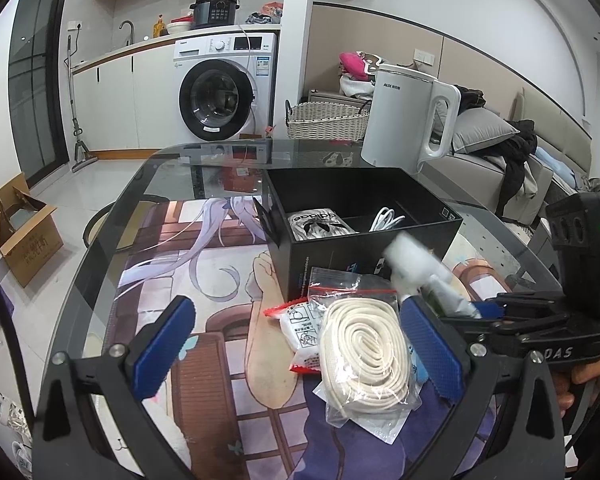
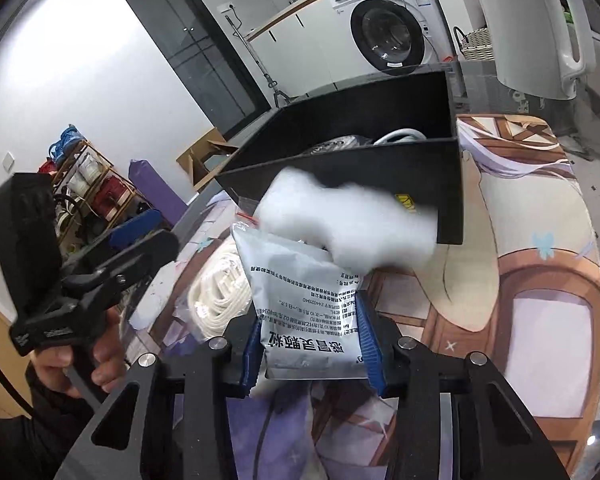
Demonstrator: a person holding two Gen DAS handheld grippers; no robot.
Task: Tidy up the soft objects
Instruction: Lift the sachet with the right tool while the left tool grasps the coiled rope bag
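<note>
right wrist view: the right gripper [image 2: 310, 344] is clamped on a grey sachet [image 2: 300, 300], a blurred white wad [image 2: 340, 224] at its far end, just near the black box [image 2: 380, 168]. left gripper [image 1: 296, 344] hangs wide open over the bagged rope coil [image 1: 364, 356]. to do it well, i'd lift above the box's near wall, then let go inside an open compartment.

We are in a home: a washing machine [image 1: 225, 87], kitchen sink tap [image 1: 127, 30] and sofa [image 1: 512, 160] lie beyond the claw.
</note>
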